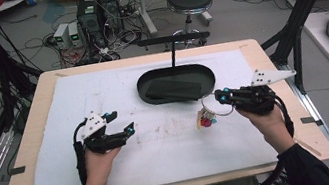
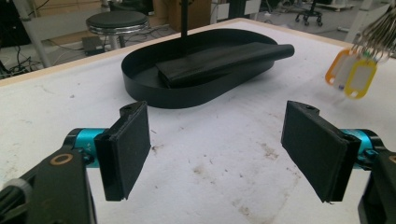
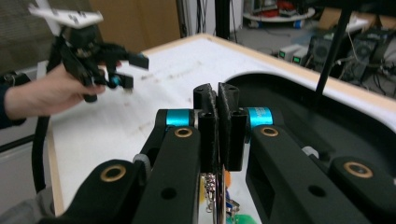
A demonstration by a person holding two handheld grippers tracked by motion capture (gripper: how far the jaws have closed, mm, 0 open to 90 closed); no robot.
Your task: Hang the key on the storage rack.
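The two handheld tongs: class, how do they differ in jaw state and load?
The left tongs stand wide open and empty; the right tongs are shut on a ring of keys with coloured plastic tags, hanging above the white mat. Both are black with blue fittings.

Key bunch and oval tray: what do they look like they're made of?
Key bunch, held up by the right gripper: a thin silvery wire ring, probably metal, carrying glossy tags in orange and yellow that look like plastic with pale paper-like inserts.
Oval tray: thin, even black wall with a dull sheen, so painted sheet metal or moulded plastic; can't tell which.
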